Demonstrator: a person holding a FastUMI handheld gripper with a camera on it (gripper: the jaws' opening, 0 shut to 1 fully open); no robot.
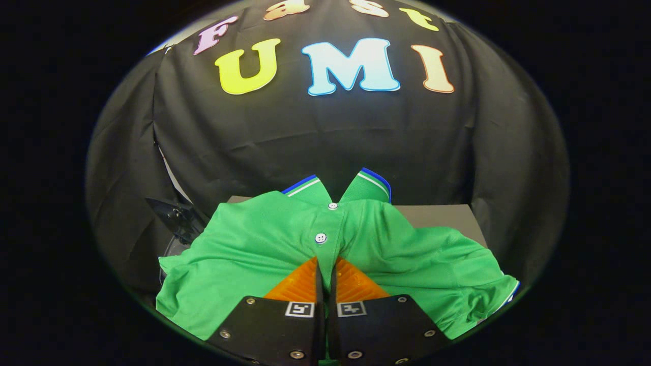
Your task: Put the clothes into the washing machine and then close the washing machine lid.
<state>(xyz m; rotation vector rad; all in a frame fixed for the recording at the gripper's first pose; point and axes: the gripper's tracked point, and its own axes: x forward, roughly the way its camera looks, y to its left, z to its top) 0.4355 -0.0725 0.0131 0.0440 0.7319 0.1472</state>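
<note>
A green polo shirt (254,244) with a blue-and-white trimmed collar and white buttons spreads out just ahead of my fingers. My gripper (326,265) is shut on a fold of the shirt's button placket, and a thin strip of green cloth shows between the two fingers. The collar points away from me, and the shirt's sides droop to the left and right of the fingers. To the left, partly hidden by the shirt, a dark see-through part (175,223) sticks out; it may be the washing machine's lid.
A grey flat surface (442,216) lies beneath and behind the shirt. The booth's black cloth wall hangs close behind it.
</note>
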